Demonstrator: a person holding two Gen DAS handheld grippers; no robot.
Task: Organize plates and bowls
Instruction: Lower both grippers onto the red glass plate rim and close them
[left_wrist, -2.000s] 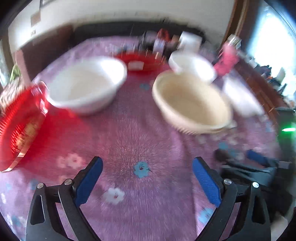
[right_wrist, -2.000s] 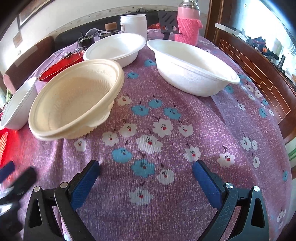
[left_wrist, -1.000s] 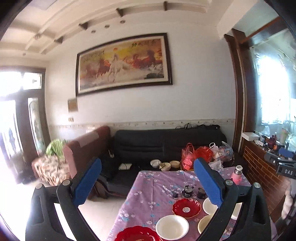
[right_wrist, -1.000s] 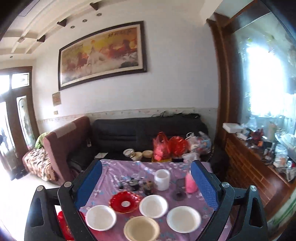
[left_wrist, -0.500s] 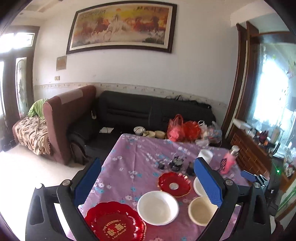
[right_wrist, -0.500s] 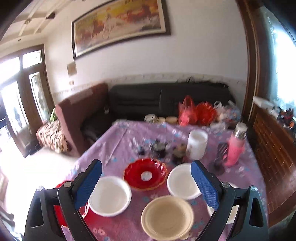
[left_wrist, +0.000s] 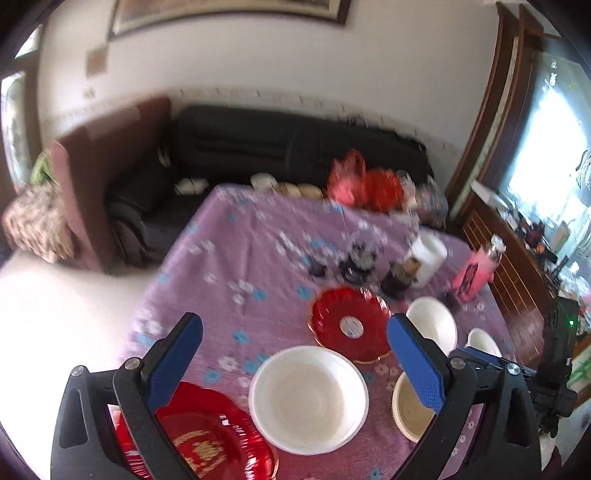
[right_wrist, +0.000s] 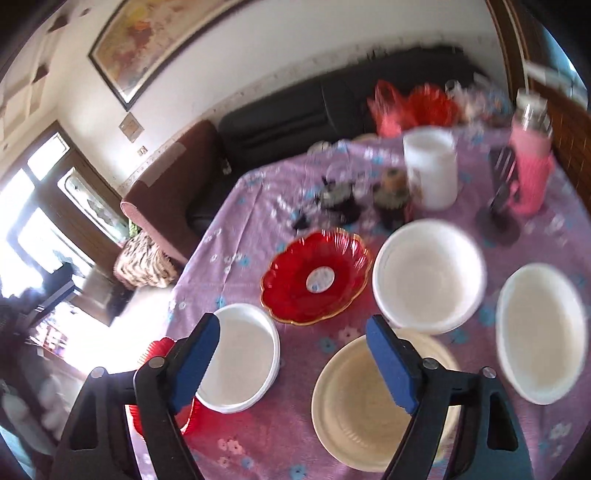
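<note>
Both grippers, left gripper (left_wrist: 294, 356) open and empty, right gripper (right_wrist: 291, 354) closing on nothing, have dropped nearer the table's bowls (right_wrist: 428, 275) and red plates (right_wrist: 316, 277).

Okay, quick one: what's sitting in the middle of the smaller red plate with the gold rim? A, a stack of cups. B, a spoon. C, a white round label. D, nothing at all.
C: the red plate has a white round label at its centre, also seen in the left wrist view.
</note>
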